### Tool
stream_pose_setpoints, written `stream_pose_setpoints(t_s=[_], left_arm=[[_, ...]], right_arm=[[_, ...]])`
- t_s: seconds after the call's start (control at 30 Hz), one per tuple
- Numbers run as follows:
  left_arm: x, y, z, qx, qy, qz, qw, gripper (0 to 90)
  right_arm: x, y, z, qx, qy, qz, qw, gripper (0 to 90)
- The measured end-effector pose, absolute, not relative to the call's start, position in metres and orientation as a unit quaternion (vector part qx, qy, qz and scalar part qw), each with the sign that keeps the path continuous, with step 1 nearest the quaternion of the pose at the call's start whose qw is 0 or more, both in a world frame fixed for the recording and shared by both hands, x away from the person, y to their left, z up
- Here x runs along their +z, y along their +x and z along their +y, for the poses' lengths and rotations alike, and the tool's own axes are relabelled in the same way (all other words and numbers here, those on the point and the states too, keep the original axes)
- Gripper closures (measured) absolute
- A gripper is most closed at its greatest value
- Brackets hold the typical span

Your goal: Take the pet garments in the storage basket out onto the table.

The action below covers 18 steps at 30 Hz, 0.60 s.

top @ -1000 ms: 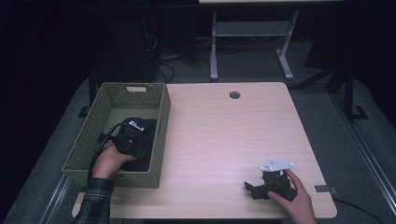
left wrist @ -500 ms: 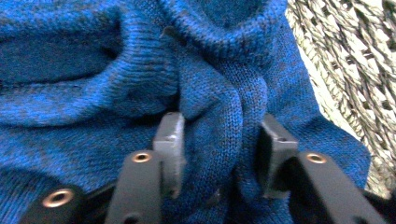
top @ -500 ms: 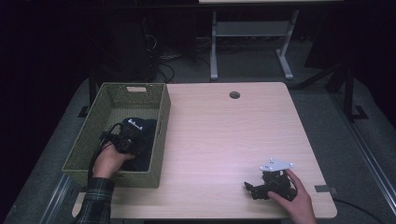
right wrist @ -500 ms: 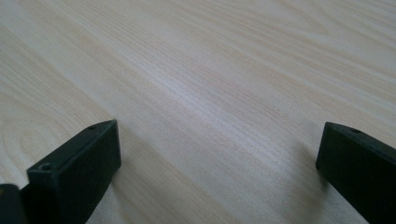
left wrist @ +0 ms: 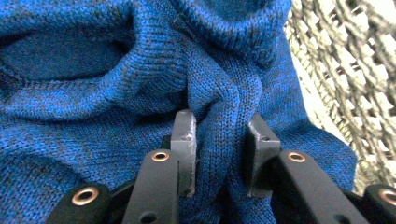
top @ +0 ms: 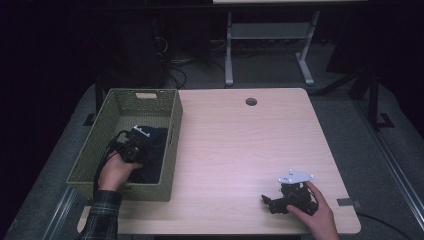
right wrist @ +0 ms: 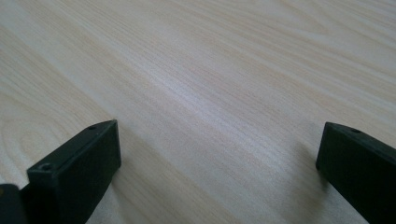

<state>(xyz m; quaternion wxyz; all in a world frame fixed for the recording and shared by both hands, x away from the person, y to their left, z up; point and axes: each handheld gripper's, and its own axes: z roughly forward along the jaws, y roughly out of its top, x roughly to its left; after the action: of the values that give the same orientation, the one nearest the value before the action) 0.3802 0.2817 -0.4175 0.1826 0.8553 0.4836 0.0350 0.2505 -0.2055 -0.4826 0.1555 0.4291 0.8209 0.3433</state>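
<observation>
A blue knitted garment (left wrist: 116, 70) lies bunched inside the green woven basket (top: 155, 96), where it looks dark (top: 155, 145) from above. My left gripper (left wrist: 219, 135) is down in the basket, its jaws closed on a raised fold of the knit. From above, that left gripper (top: 131, 147) sits over the garment with a hand behind it. My right gripper (top: 272, 204) rests low on the wooden table (top: 240, 145) near the front right, jaws wide apart. In the right gripper view, bare wood (right wrist: 210, 93) lies between them.
The basket wall (left wrist: 355, 79) stands close on the right of the left gripper view. A round cable hole (top: 251, 102) sits near the table's far edge. A desk frame (top: 265, 35) and cables stand on the floor beyond the table.
</observation>
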Motion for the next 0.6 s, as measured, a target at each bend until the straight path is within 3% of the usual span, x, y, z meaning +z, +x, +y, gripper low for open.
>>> stream_pose_setpoints(t_s=[0.6], left_arm=[[-0.393, 0.375, 0.300, 0.054, 0.822, 0.487, 0.290, 71.4]], right_arm=[[-0.483, 0.251, -0.206, 0.343, 0.429, 0.821, 0.156, 0.0]])
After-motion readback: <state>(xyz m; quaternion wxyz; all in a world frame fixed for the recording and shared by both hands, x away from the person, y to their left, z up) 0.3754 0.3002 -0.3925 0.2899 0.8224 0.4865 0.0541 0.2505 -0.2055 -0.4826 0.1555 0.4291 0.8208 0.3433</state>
